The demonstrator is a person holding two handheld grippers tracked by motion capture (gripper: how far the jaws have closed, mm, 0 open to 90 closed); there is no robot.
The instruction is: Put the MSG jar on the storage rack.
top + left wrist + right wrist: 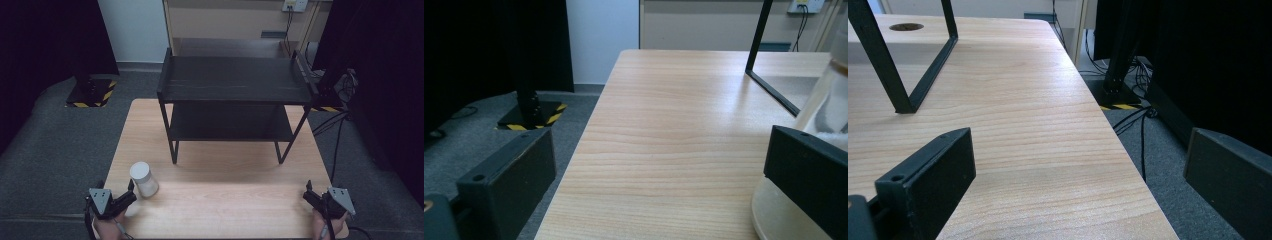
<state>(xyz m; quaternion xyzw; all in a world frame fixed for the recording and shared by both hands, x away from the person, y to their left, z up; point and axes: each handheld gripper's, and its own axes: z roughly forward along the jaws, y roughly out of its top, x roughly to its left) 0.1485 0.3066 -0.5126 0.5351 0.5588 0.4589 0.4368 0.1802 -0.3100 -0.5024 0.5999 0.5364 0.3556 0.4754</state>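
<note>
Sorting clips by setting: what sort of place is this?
Probably a lab or recording workspace: a wooden table with a black two-tier shelf, dark curtains around, and hazard-striped stand bases on grey carpet.

A lab or test room set up for recording, not a home. A bare wooden tabletop (220, 200) stands on grey carpet (65, 150), hemmed in by black curtains (45, 40) on both sides. Stand bases (90, 94) marked with yellow-and-black hazard tape sit on the floor left and right (the sort that hold rig poles). Cables (336, 135) trail across the carpet at the right, and a wall socket (294, 5) with plugged leads shows behind. A plain black two-level shelf (232, 80) is the tabletop's one fixture.
</note>
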